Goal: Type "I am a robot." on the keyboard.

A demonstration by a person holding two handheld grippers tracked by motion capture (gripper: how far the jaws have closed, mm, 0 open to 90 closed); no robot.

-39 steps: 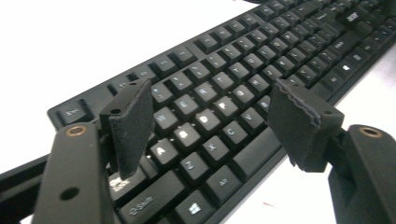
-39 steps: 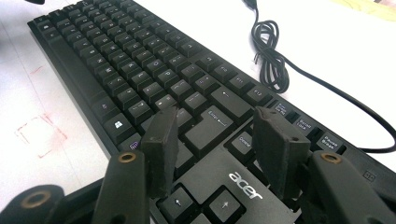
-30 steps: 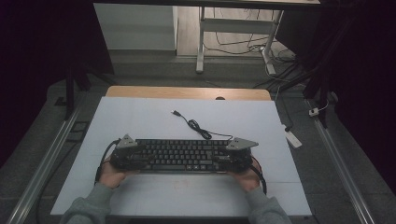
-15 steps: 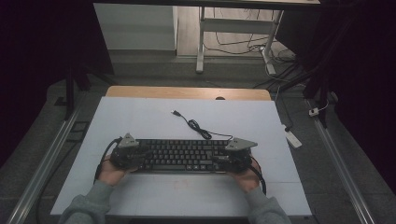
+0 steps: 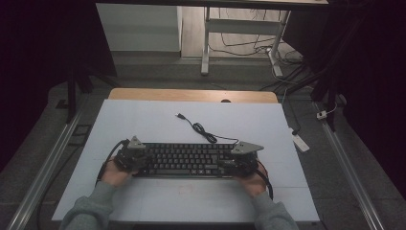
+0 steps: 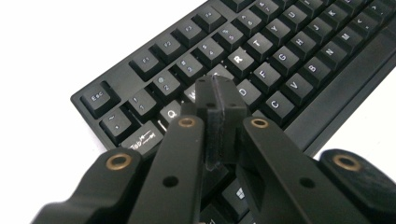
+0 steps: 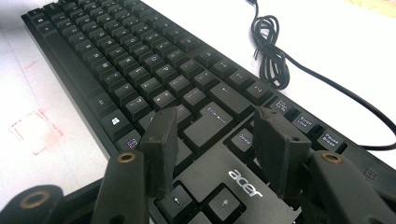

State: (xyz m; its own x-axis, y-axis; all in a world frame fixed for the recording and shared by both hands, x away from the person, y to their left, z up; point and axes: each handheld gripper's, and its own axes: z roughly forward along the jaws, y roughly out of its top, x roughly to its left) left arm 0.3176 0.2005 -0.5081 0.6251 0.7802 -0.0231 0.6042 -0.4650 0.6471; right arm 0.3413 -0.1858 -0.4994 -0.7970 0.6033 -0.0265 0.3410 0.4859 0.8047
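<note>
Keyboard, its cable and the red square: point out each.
keyboard point(image 5: 184, 160): high view, middle key rows.
cable point(image 7: 270, 56): right gripper view, coiled bundle.
red square point(image 7: 35, 133): right gripper view, mark's centre on the table.

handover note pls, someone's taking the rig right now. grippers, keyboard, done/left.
Left gripper: jaws have just been closing and are now shut, nothing between them, tips over the keyboard's left keys near W.
Right gripper: open, hovering over the right end by the Enter key, holding nothing.
Keyboard lies flat on the white table; its cable is loose behind it, unplugged.
Done: both grippers are at the keyboard.
Left: probably pressing keys with the shut left tips.
</note>
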